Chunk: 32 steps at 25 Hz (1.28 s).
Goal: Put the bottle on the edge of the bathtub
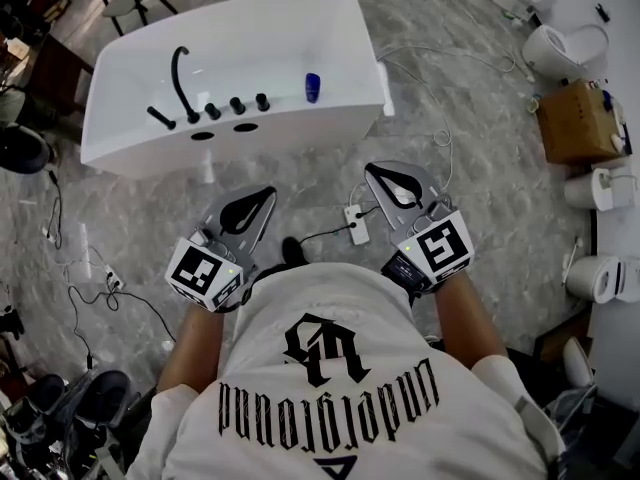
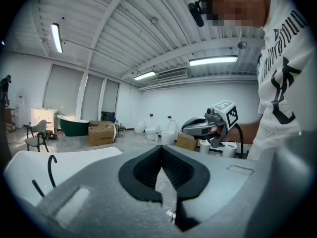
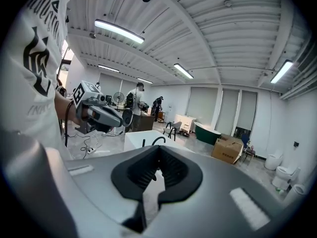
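Note:
A small blue bottle (image 1: pixel 312 87) stands upright on the near rim of the white bathtub (image 1: pixel 330 28), toward its right end. Both grippers hang over the floor, short of the tub and well apart from the bottle. My left gripper (image 1: pixel 268 191) is shut, its tips meeting with nothing between them (image 2: pixel 161 148). My right gripper (image 1: pixel 372 169) is shut and empty too (image 3: pixel 157 148). Each gripper shows in the other's view: the right gripper (image 2: pixel 199 127) and the left gripper (image 3: pixel 101 114). The bottle is not visible in either gripper view.
A black faucet (image 1: pixel 181 81) and knobs (image 1: pixel 237 105) sit on the tub's rim left of the bottle. A white power strip (image 1: pixel 357 224) and cables lie on the floor between the grippers. A cardboard box (image 1: pixel 578 120) and toilets (image 1: pixel 562 48) stand at the right.

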### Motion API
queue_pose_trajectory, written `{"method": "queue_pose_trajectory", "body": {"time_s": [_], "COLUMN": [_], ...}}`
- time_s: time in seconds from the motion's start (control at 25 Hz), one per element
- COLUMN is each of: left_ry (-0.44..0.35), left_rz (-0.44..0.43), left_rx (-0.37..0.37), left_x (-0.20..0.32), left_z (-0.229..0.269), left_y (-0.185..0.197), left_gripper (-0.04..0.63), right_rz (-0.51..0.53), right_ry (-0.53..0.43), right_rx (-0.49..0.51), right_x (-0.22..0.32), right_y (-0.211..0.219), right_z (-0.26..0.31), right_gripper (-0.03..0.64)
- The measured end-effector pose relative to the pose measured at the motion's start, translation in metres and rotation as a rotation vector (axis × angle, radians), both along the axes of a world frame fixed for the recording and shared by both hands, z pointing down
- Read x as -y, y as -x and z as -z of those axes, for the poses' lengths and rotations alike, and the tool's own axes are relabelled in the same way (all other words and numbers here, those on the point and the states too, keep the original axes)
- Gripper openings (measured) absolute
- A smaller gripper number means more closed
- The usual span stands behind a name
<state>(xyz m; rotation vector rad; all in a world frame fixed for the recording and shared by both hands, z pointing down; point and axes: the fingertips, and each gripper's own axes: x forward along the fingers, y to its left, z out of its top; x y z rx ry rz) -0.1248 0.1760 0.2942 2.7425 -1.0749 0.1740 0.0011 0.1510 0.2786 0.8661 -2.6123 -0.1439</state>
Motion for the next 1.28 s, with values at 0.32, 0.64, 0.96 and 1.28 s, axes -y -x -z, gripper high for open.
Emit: {"method": "queue_pose_trajectory", "body": {"time_s": [0.32, 0.64, 0.96, 1.28], "left_ry": [0.029, 0.022, 0.026, 0.02], "left_rz": [0.017, -0.001, 0.036, 0.056], "left_rx": [0.009, 0.002, 0.013, 0.016], "left_x": [-0.057, -0.138, -0.18, -0.189], "left_z": [-0.01, -0.001, -0.005, -0.001], "left_y": [-0.108, -0.181, -0.206, -0.209], "left_gripper": [0.005, 0.006, 0.005, 0.005], "right_rz": [0.031, 0.052, 0.052, 0.065], "right_ry": [0.032, 0.059, 0.063, 0.069], "right_rx": [0.02, 0.026, 0.064, 0.062], "right_x": [-0.071, -0.148, -0.194, -0.206], "right_y": [-0.088, -0.163, -0.191, -0.199], "right_z": [-0.014, -0.023, -0.029, -0.026], "right_gripper": [0.002, 0.002, 0.002, 0.002]}}
